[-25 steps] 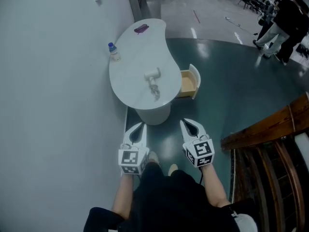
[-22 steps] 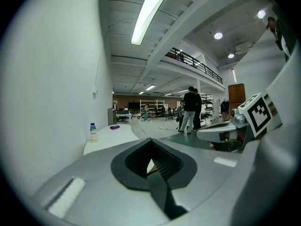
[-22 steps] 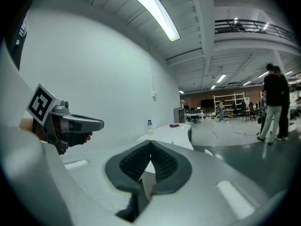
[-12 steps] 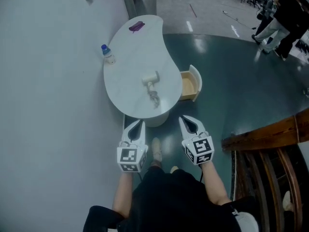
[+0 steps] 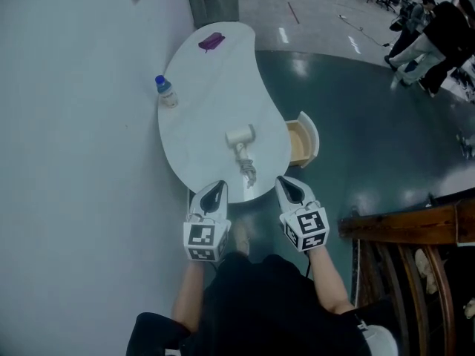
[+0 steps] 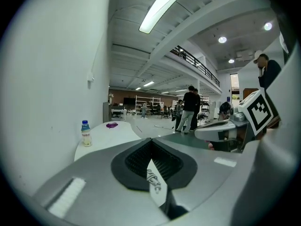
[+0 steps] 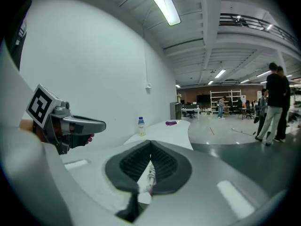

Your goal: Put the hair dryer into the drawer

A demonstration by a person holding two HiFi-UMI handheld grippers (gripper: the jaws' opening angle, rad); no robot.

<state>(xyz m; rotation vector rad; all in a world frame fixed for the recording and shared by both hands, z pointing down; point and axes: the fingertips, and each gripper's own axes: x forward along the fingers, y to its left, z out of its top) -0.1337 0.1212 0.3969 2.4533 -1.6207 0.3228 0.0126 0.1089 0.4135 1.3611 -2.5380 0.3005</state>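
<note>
A white hair dryer [image 5: 240, 136] lies on the white kidney-shaped table [image 5: 200, 117], its coiled cord [image 5: 248, 170] trailing toward the near edge. The drawer [image 5: 303, 142] stands open on the table's right side, its wooden inside showing. My left gripper [image 5: 214, 192] and right gripper [image 5: 290, 187] hover side by side at the table's near edge, both shut and holding nothing. The cord lies between them, a little ahead. In the left gripper view the left gripper [image 6: 150, 141] has its tips together. The right gripper [image 7: 150, 143] looks the same in its own view.
A small bottle [image 5: 165, 91] stands near the table's left edge and a purple item [image 5: 211, 41] lies at its far end. A pale wall runs along the left. A wooden railing [image 5: 404, 228] is at the lower right. People [image 5: 427, 32] stand far off.
Both grippers have moved forward together to the table's near edge. The table, hair dryer and drawer now sit closer in the head view.
</note>
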